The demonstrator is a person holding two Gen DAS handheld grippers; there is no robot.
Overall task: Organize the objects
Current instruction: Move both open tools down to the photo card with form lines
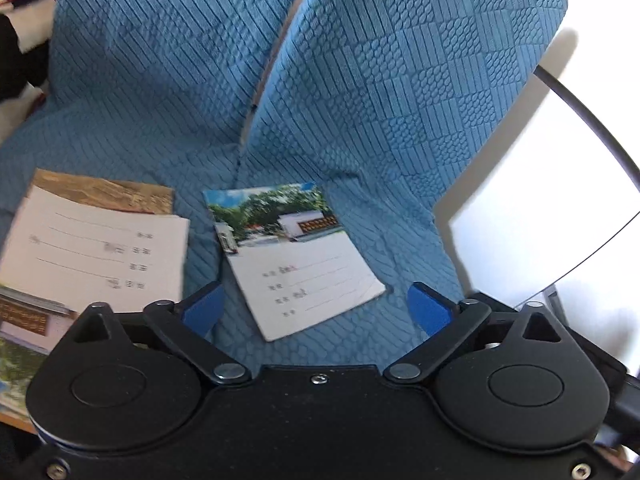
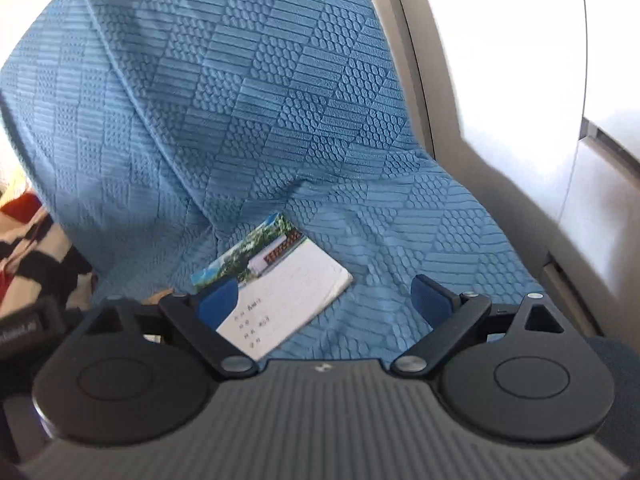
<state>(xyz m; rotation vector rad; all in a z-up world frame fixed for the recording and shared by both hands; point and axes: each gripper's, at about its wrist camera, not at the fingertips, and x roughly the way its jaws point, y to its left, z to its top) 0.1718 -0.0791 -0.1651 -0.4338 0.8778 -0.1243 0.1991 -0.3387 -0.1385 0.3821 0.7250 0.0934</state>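
A thin notebook [image 1: 296, 256] with a photo of trees and a building on its cover lies flat on the blue quilted seat cover [image 1: 360, 100]. It also shows in the right wrist view [image 2: 276, 292]. My left gripper [image 1: 316, 308] is open and empty, its blue pads on either side of the notebook's near end, slightly above it. My right gripper [image 2: 324, 304] is open and empty; its left pad overlaps the notebook's near left corner in the view. A pile of similar notebooks [image 1: 92, 252] lies to the left.
The blue cover drapes over two seat backs with a gap [image 1: 272, 60] between them. A pale wall or panel [image 2: 520, 100] stands on the right. A black cable [image 1: 592, 120] curves at the right. Striped fabric [image 2: 36, 248] lies at far left.
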